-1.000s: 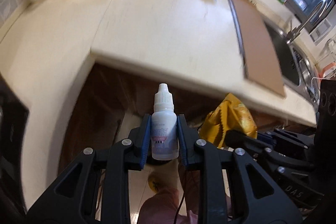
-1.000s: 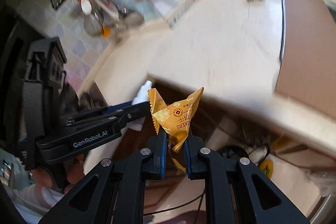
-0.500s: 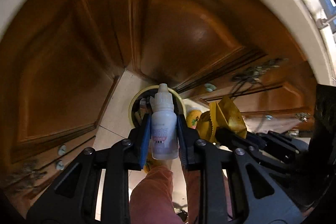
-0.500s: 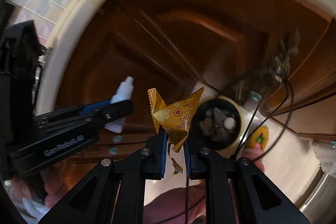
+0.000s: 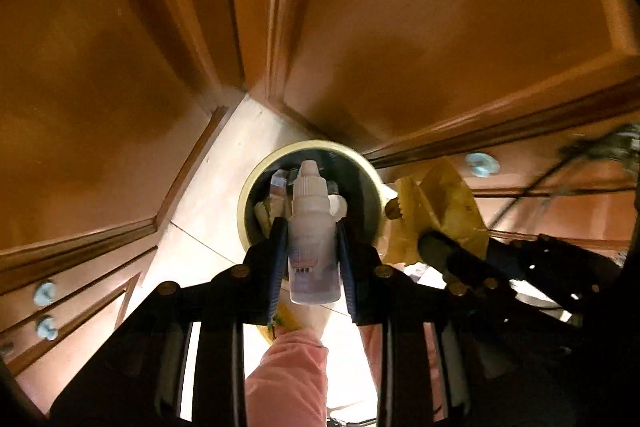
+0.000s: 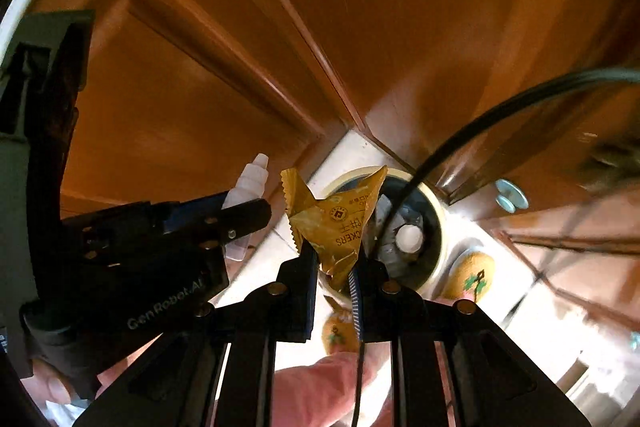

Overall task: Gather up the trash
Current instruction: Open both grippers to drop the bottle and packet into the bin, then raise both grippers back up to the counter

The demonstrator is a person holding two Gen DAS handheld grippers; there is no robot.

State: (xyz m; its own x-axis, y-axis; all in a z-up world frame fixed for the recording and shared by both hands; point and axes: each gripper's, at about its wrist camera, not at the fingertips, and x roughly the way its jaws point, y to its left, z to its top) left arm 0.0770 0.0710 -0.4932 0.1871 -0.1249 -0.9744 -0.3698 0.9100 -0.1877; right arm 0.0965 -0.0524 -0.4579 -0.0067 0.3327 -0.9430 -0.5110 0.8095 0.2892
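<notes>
Fig.: both wrist views, looking steeply down at a floor corner betw. brown cabinet doors [image 5: 440, 39].

L gripper [image 5: 310, 239]: clenched on a small white dropper bottle [image 5: 311, 231], pads on the label sides, cap pointing away from the camera. The bottle's long axis runs along the fingers, i.e. nearly straight down. In this view the cap overlaps the dark mouth of the round trash bin [image 5: 256, 187], so the bin lies directly ahead of and below the bottle, roughly in line w/ its axis.

R gripper [image 6: 334, 267]: clenched on a crumpled yellow snack wrapper [image 6: 336, 219], pinched at its lower end, the rest fanned out above the fingers. From this side the bin [image 6: 434, 251] sits ahead and to the right of the wrapper, only partly under it; a black cable [image 6: 460, 143] crosses in front of the opening.

Bin contents: grey and white scraps, incl. a pale round piece [image 6: 409, 238]; what they are can't be told, view is dark and blurred.

Judgement: L hand is the better lined up, a release there would prob. drop the bottle inside the rim. R hand looks to need a shift toward the bin centre first, else the light wrapper may land on the pale floor tile [image 5: 208, 195] beside it. How far above the rim either hand is can't be read from these views.

Also visible: a pink sleeve [image 5: 288, 379] below the L fingers.
</notes>
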